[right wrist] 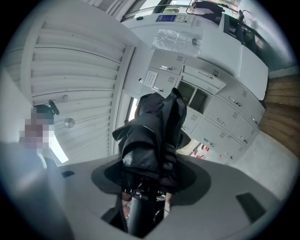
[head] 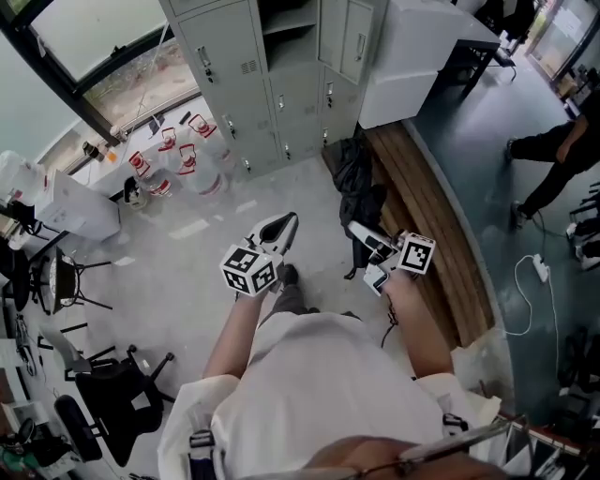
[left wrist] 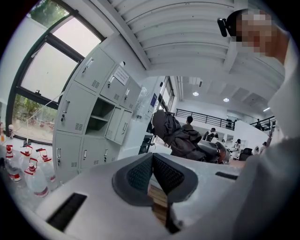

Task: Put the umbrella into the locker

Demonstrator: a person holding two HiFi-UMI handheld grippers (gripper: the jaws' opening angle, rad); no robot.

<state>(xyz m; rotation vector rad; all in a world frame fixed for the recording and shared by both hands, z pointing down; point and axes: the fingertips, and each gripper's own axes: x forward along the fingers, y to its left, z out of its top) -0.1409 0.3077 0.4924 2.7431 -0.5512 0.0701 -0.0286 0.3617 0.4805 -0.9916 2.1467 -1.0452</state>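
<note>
A folded black umbrella (right wrist: 152,136) sticks out ahead of my right gripper (right wrist: 147,187), whose jaws are shut on it just above its handle (right wrist: 140,215). In the head view the umbrella (head: 356,183) points toward the grey lockers (head: 272,84), with the right gripper (head: 367,246) behind it. One upper locker compartment (head: 286,19) stands open; it also shows in the left gripper view (left wrist: 99,118) and the right gripper view (right wrist: 193,96). My left gripper (head: 281,227) is beside the right one, jaws shut with nothing between the pads (left wrist: 140,173).
Several water bottles with red handles (head: 178,159) stand on the floor left of the lockers. A wooden bench (head: 431,234) runs along the right, behind a white cabinet (head: 412,56). A person (head: 553,150) stands far right. An office chair (head: 112,394) is at lower left.
</note>
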